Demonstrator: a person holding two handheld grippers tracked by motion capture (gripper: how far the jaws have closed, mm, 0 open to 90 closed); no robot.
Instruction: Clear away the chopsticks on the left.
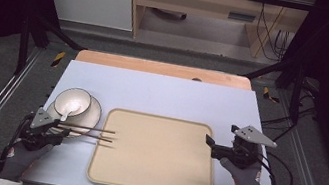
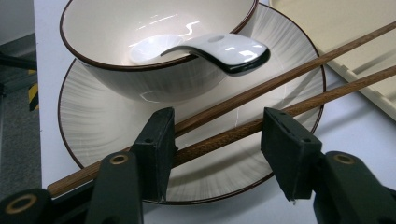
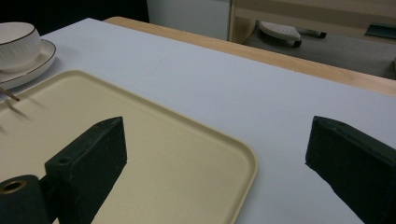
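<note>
A white bowl [image 1: 73, 100] [image 2: 107, 28] with a dark rim stands on a striped plate [image 1: 95, 111] [image 2: 102, 121] at the table's left. A white spoon [image 2: 224, 49] rests in the bowl, its handle over the rim. Two wooden chopsticks [image 1: 95, 129] [image 2: 289, 77] lie across the plate, their tips on the edge of the beige tray [image 1: 156, 157] [image 3: 154, 126]. My left gripper [image 1: 64, 131] [image 2: 219, 144] is at the plate's near side. Its jaws stand apart with the chopsticks running between them, and the left jaw sits against them. My right gripper [image 1: 221, 135] [image 3: 217, 135] hovers open over the tray's right rim, holding nothing.
The tray sits in the middle of the pale blue table [image 1: 162, 94]. A wooden strip [image 1: 164, 68] runs along the table's far edge. The bowl [image 3: 16, 44] and plate [image 3: 32, 65] appear far left in the right gripper view. Black frame posts stand at both sides.
</note>
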